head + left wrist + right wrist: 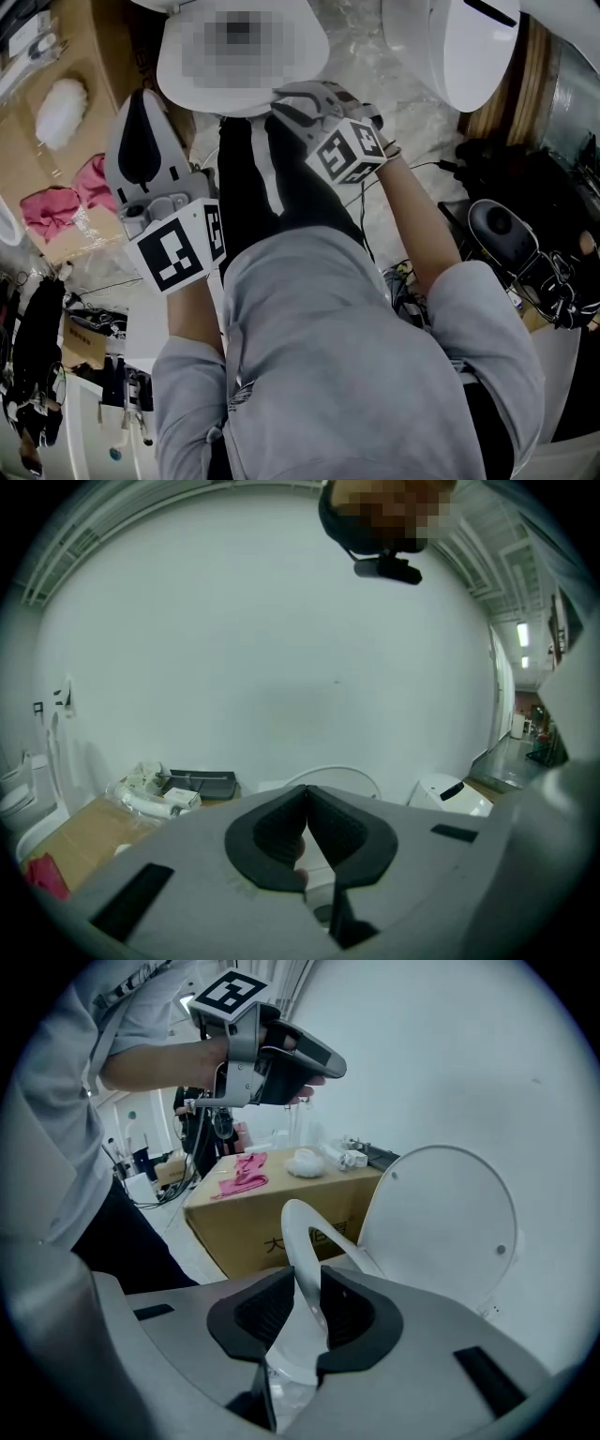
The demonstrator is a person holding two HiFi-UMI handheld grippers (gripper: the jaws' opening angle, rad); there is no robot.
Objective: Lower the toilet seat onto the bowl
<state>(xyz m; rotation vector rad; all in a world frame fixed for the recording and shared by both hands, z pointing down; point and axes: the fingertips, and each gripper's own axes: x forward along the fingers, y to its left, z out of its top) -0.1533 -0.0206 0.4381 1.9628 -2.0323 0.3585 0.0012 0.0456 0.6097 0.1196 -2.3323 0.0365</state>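
Right tool [302, 1312]: clamped on seat [298, 1232] rim. Seat: half-raised, tilted clear of upright lid [441, 1218] behind. Left tool [306, 794]: closed, empty, held aside. Advice: follow the hinge arc, lower slowly, release only once flat.

Seat [296, 1232] stands on edge betw. R tongs [302, 1283], filling the gap. Lid [441, 1232] upright just behind-right of them: blocked there. Box [234, 1215] further off to their left, room betw. L tongs [306, 803] up-left of R, facing bare wall [281, 667], nothing near ahead.
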